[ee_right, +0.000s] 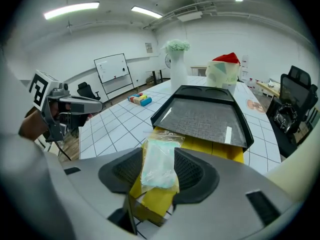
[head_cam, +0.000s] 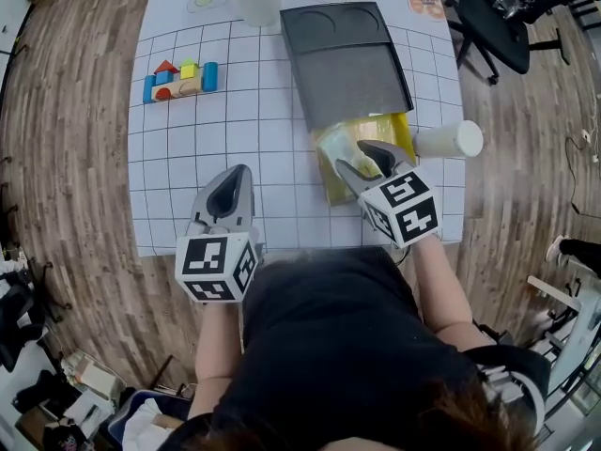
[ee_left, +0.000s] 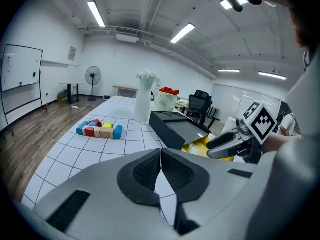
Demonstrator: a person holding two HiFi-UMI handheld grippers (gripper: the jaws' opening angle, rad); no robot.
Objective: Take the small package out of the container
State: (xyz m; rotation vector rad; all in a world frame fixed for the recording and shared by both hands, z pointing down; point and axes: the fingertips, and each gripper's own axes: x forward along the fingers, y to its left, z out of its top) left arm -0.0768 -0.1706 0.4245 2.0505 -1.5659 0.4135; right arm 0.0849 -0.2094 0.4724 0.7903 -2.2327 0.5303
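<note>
Right gripper [ee_right: 159, 159]: the jaws are held apart. The small clear plastic package [ee_right: 159, 164] stands between the black ribbed pads [ee_right: 192, 171]; no pressing by the pads is seen.

Package: a thin, crinkled, glossy transparent bag with a soft pale green-white filling and a flat sealed upper edge. It is placed over the near end of the yellow box-shaped container [ee_right: 220, 146], which lies on the table.

Left gripper [ee_left: 161, 164]: the jaws are closed together with nothing between them, and the gripper is held over the near table edge, well apart from the package.

Container: smooth, matt, straight-walled. Its far part is covered by a dark grey moulded plastic tray [ee_right: 205, 116] with a finely textured flat floor and a raised rim.

Table [head_cam: 225, 130]: a white surface ruled in a grey square grid. A white cylinder [head_cam: 449, 140] lies just beside the container. A row of coloured wooden blocks [head_cam: 180, 80] is seen well apart, on the left.
</note>
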